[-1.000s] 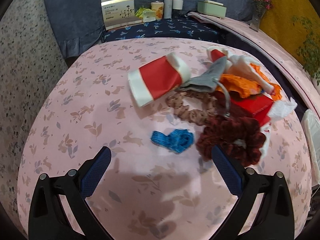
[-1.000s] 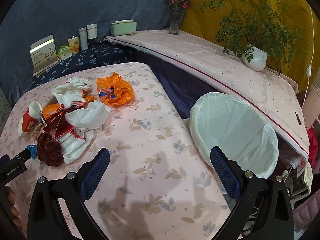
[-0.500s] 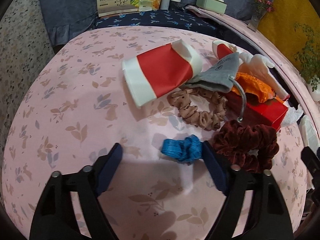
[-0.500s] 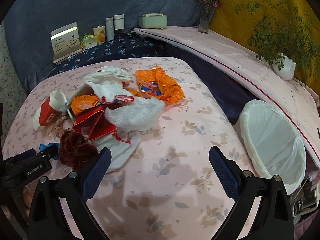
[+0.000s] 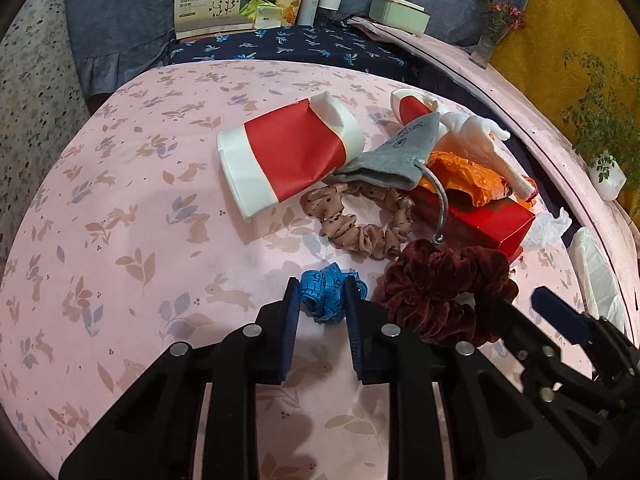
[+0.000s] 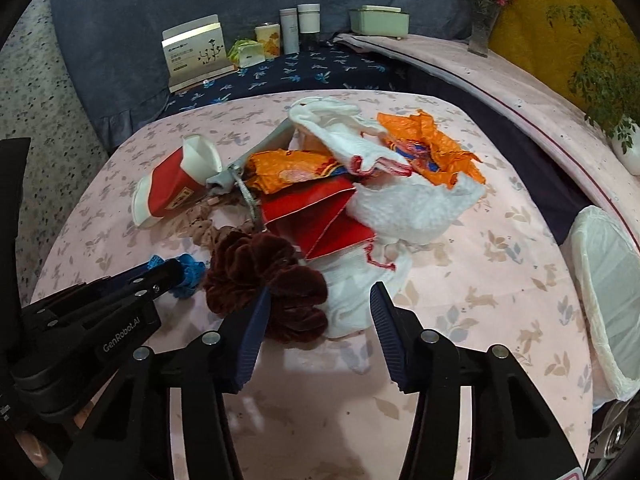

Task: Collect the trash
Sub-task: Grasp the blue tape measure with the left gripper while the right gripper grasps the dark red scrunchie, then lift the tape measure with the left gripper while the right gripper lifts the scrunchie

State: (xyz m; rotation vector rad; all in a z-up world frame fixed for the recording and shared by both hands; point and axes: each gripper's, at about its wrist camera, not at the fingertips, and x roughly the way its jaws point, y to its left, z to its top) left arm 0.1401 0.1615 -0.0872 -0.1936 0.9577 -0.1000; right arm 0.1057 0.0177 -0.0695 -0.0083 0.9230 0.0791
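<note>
A crumpled blue tape measure (image 5: 320,284) lies on the pink tablecloth (image 5: 140,220). My left gripper (image 5: 322,300) is closing on it, with both pads against it. To its right lies a dark red scrunchie (image 5: 444,292). Behind it are a beige scrunchie (image 5: 360,220), a crushed red-and-white paper cup (image 5: 288,156), a grey pouch (image 5: 396,156), a red box (image 5: 480,216) and orange wrappers (image 6: 432,152). My right gripper (image 6: 320,298) is closing over the scrunchie's (image 6: 260,268) right edge and a white tissue (image 6: 348,296). Its pads stand apart from both.
A bin with a white liner (image 6: 604,280) stands off the table's right edge. Boxes and bottles (image 5: 208,0) line the dark blue shelf at the back. A potted plant (image 6: 624,136) and a vase (image 6: 482,36) stand on the right ledge.
My left jaws have narrowed from wide open onto the blue tape measure. My right gripper has swung left from the bin to the pile, dropped a little, and its jaws have narrowed.
</note>
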